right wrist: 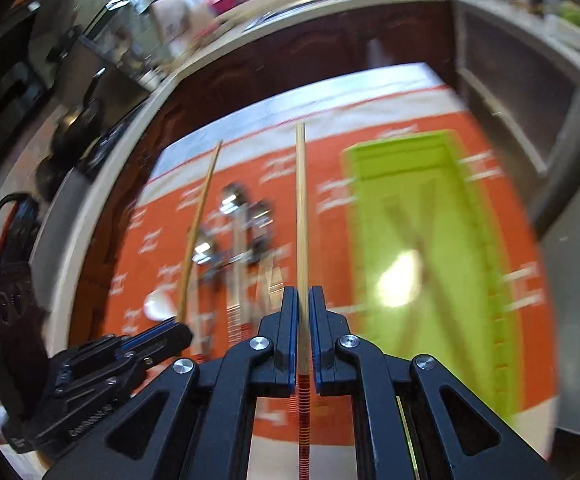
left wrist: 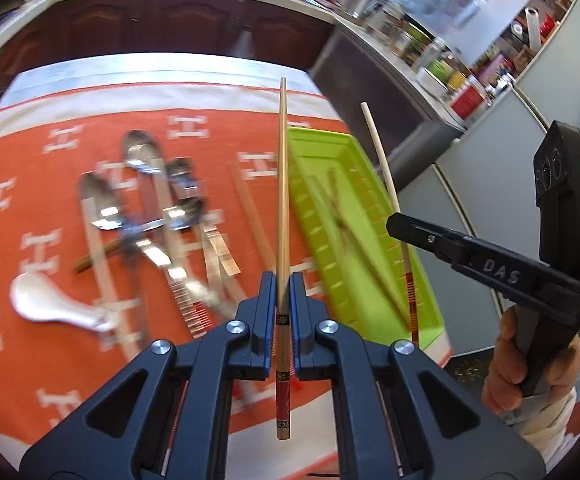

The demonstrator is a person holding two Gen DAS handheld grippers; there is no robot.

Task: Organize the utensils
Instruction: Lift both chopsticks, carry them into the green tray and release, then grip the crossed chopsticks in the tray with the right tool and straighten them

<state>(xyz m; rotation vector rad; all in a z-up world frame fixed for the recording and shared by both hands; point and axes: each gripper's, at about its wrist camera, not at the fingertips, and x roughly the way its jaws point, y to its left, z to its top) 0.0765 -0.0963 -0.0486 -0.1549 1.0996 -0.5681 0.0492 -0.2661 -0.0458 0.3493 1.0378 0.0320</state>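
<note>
Chopsticks fill both your tools: the left tool (left wrist: 283, 280) clamps one chopstick (left wrist: 282, 184), the right tool (right wrist: 302, 296) another chopstick (right wrist: 300, 208), above the bench (left wrist: 29, 360) near the green tray (left wrist: 330, 144).

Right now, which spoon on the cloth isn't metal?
The white ceramic spoon, lying alone at the near left of the orange cloth. The other spoons are shiny metal, piled together farther back.

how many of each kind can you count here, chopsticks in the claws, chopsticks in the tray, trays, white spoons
chopsticks in claws: 2, one in left claw, one in right claw
chopsticks in tray: 2
green tray: 1
white spoon: 1
total: 6
metal spoons: too blurred to count
</note>
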